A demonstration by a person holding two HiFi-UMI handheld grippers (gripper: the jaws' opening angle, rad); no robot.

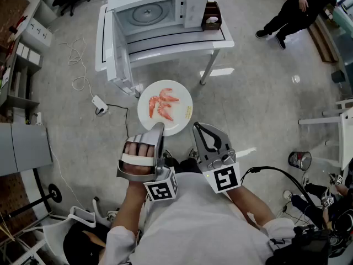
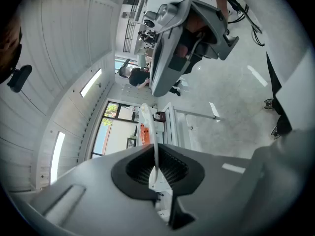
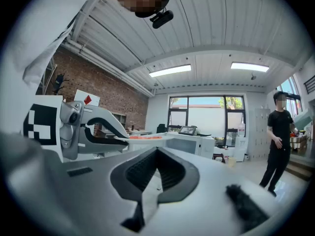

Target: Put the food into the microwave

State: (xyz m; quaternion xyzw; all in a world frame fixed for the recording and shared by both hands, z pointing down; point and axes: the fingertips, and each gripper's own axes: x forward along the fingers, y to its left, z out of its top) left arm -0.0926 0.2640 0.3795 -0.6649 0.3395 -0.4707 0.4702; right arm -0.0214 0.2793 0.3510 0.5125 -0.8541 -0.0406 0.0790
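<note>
Before the open microwave (image 1: 149, 12), your left gripper (image 1: 160, 128) pinches the plate (image 1: 176, 119) by its rim, shrimp (image 1: 162, 105) aboard; keep it level past the door (image 1: 118, 47); your right gripper (image 1: 197, 127) is closed, empty.

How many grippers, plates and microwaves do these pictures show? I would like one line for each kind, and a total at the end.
Grippers: 2, the left gripper and the right gripper
Plate: 1
Microwave: 1
Total: 4
</note>
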